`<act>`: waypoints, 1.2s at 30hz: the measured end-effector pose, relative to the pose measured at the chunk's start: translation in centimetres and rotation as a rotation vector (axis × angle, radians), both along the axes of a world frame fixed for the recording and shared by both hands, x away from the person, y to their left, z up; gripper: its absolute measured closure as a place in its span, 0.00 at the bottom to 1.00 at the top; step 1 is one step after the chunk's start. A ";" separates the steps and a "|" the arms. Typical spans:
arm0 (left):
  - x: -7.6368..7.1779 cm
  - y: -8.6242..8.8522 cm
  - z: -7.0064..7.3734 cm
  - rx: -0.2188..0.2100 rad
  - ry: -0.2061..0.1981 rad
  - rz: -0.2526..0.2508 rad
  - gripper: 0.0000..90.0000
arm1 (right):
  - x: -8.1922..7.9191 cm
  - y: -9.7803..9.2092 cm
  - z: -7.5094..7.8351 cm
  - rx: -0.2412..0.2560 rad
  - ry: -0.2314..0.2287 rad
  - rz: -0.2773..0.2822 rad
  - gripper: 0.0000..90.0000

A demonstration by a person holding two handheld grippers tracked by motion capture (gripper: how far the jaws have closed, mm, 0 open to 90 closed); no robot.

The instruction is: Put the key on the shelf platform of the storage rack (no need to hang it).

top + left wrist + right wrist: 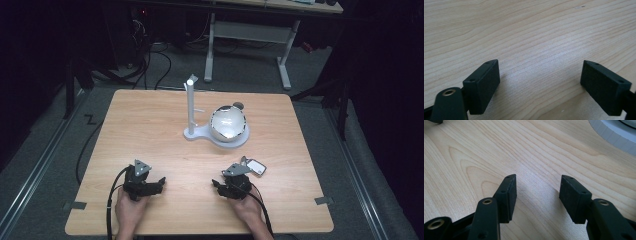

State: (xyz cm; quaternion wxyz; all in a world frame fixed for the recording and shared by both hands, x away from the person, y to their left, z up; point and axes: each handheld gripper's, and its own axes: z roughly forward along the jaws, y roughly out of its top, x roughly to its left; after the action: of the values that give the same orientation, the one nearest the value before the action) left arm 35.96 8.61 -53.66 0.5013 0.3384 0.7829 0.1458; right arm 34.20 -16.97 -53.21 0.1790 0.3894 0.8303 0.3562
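On the wooden table point(150, 130) a white stand point(192, 107) rises as a thin post from a flat round base point(614, 133). A shiny silver bowl point(228, 123) rests on that base, tipped toward me. A small flat silver and white object point(255, 167) lies just right of my right gripper. My left gripper point(161, 183) point(540, 80) rests low near the table's front left, jaws wide apart with bare wood between them. My right gripper point(216, 186) point(537, 192) sits at the front centre, open and holding nothing, and points left toward the other one.
A cable trails from each gripper back over the table's front edge. Grey floor surrounds the table, with loose cables at the back left and a white-legged desk point(250, 30) behind. Bare wood stretches across the table's left and middle.
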 end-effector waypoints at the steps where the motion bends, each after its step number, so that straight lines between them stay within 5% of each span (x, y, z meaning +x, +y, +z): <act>1: 0.0 0.0 0.0 0.000 0.000 0.000 0.18 | 0.0 0.0 0.0 0.000 -0.001 0.000 0.54; 15: 0.0 0.0 0.0 -0.002 0.001 0.002 0.18 | -0.7 0.5 0.0 -0.025 -0.030 -0.007 0.55; 19: 0.0 0.0 0.0 -0.002 0.001 0.002 0.18 | -0.7 0.3 0.1 0.002 0.006 -0.009 0.58; 36: 0.0 0.0 0.0 -0.003 0.001 0.002 0.18 | -1.6 -1.4 1.6 0.080 -0.025 -0.031 0.54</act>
State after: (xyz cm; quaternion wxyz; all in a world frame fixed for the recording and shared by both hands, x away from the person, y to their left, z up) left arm 35.96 8.62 -53.63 0.5013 0.3367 0.7838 0.1449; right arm 32.60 -18.36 -51.64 0.1793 0.4044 0.8071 0.3910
